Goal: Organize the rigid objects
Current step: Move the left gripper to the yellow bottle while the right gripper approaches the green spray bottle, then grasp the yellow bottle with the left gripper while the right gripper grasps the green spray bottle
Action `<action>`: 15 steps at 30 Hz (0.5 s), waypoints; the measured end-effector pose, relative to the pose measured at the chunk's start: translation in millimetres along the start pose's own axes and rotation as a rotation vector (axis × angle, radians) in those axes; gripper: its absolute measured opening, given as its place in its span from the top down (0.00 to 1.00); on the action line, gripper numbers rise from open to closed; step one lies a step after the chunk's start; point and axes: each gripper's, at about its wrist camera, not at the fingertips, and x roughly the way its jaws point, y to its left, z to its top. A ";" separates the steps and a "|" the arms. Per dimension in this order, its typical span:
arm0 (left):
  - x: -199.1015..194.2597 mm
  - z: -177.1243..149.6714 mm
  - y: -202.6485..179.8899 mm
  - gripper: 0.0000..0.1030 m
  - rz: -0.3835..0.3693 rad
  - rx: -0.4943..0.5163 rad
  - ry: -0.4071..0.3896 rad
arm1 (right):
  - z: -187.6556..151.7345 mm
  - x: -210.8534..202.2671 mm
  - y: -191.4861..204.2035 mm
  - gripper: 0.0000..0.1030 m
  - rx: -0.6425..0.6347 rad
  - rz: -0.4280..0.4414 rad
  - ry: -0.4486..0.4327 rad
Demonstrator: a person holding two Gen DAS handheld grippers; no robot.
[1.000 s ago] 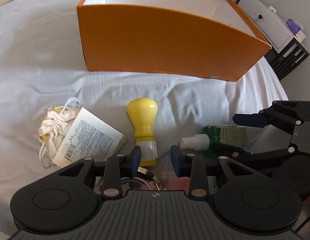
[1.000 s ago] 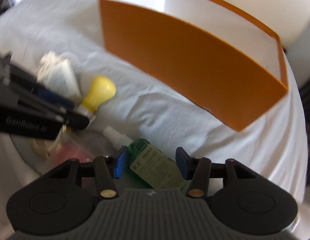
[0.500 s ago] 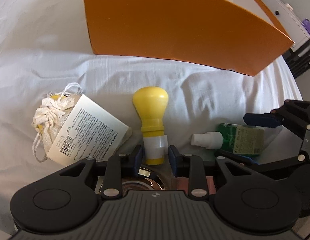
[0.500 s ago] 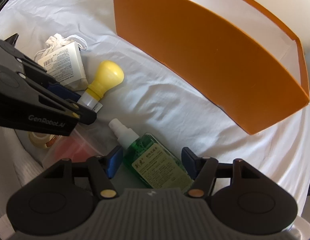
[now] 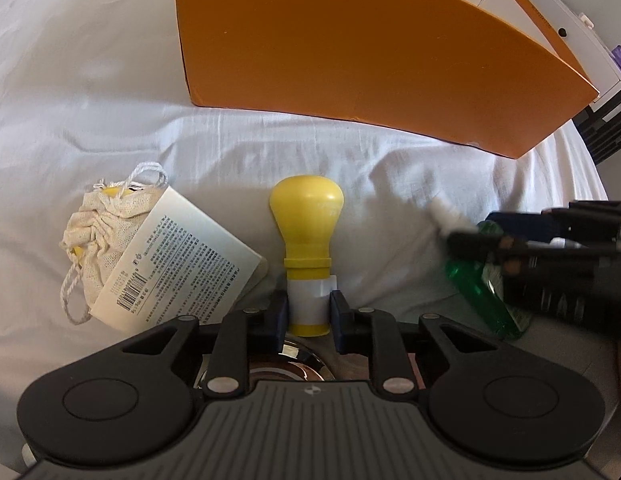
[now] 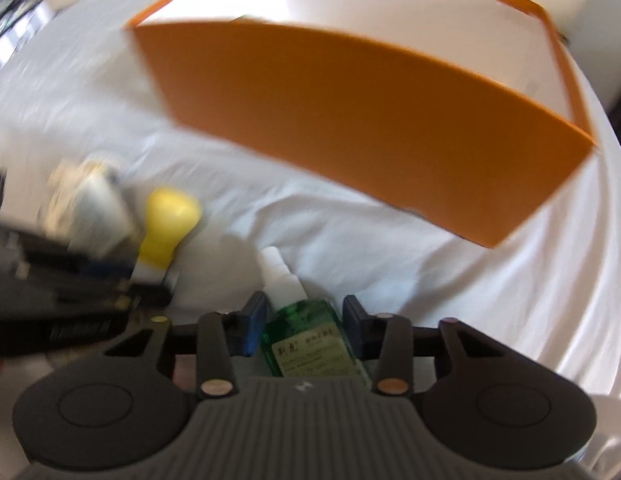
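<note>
Near the orange box [image 5: 370, 48], the left tool [image 5: 309, 314] grips the yellow bottle [image 5: 306, 220]. Right tool [image 6: 305, 322] clamps the green bottle [image 6: 306, 340].

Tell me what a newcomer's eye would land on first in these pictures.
First the big orange box, standing at the far side of the white cloth. Next the yellow bulb-shaped bottle lying in front of it, its white neck between the fingers of the left gripper. To its right, the green spray bottle lies between the fingers of the right gripper.
</note>
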 end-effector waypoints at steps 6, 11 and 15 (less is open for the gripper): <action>2.9 5.9 4.0 0.73 0.002 -0.046 0.002 | 6.0 -3.1 -0.9 0.63 -0.020 0.000 0.015; 6.5 13.3 -8.1 0.68 0.047 0.014 -0.010 | 11.5 1.0 7.7 0.62 -0.112 0.000 0.009; 7.6 13.5 -11.0 0.64 0.060 0.039 0.006 | 16.8 11.2 14.3 0.59 -0.147 0.002 0.031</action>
